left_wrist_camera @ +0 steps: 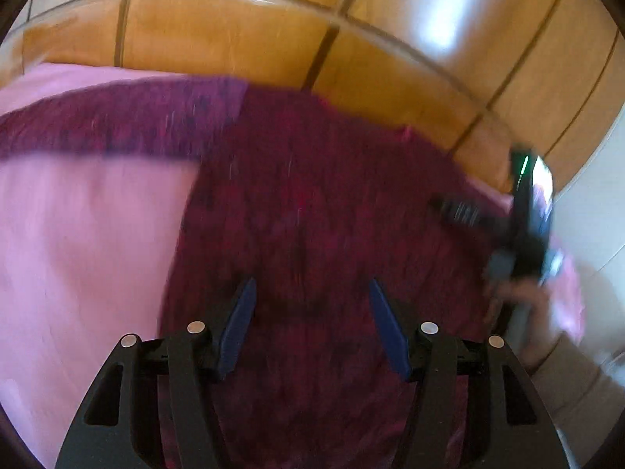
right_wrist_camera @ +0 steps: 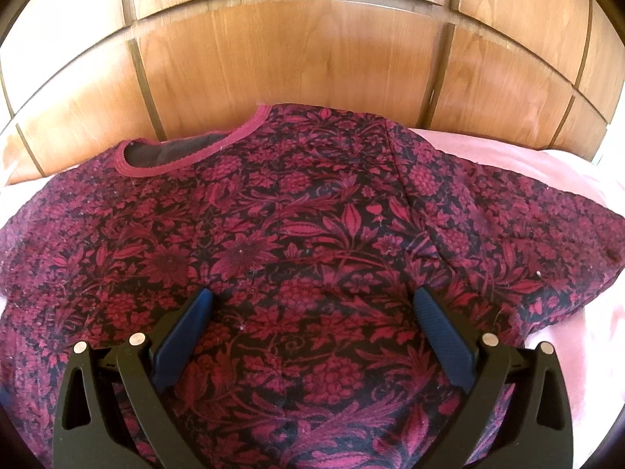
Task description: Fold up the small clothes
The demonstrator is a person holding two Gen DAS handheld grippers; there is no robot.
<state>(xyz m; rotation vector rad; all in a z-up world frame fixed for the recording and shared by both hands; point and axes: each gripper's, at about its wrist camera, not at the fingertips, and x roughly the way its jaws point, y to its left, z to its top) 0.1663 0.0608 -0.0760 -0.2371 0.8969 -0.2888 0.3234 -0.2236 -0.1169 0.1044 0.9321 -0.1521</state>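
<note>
A dark red floral top (right_wrist_camera: 304,234) lies spread flat on a pink sheet (right_wrist_camera: 566,172), neckline (right_wrist_camera: 183,152) toward the wooden headboard, one sleeve (right_wrist_camera: 508,226) out to the right. My right gripper (right_wrist_camera: 310,297) is open and empty, just above the shirt's middle. In the blurred left wrist view the same top (left_wrist_camera: 320,211) lies under my left gripper (left_wrist_camera: 310,285), which is open and empty, with a sleeve (left_wrist_camera: 117,125) stretching left. The right gripper (left_wrist_camera: 523,226) shows at the far right edge there, held in a hand.
A glossy wooden panelled headboard (right_wrist_camera: 297,62) rises right behind the shirt. Pink sheet (left_wrist_camera: 78,242) lies to the left of the garment. A pale wall (left_wrist_camera: 590,215) is at the right.
</note>
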